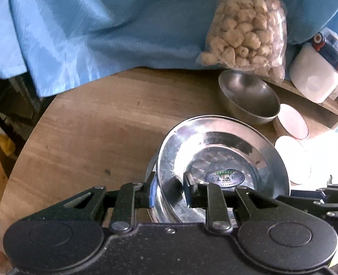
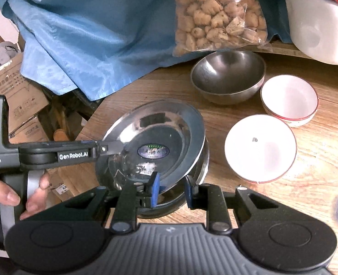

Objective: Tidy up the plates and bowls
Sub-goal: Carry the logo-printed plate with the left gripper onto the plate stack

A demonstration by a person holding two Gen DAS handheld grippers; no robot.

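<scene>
Both claws clamp the steel plate [image 1: 221,158], tilted over the counter [image 1: 88,133]: left claw [image 1: 169,190], right claw [image 2: 172,188]. Only the right view shows a hand [image 2: 20,194] and both white bowls [image 2: 260,147].

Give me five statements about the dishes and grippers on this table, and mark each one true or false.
1. Both grippers grip the rim of the same steel plate. True: the left gripper and the right gripper each straddle its edge.
2. The steel plate carries an oval label in its middle. True.
3. Three white bowls stand on the table. False: two, the near white bowl and the far white bowl.
4. The steel bowl holds snacks. False: it is empty; the snacks are in the clear bag behind it.
5. The cloth behind the dishes is red. False: it is blue.
</scene>
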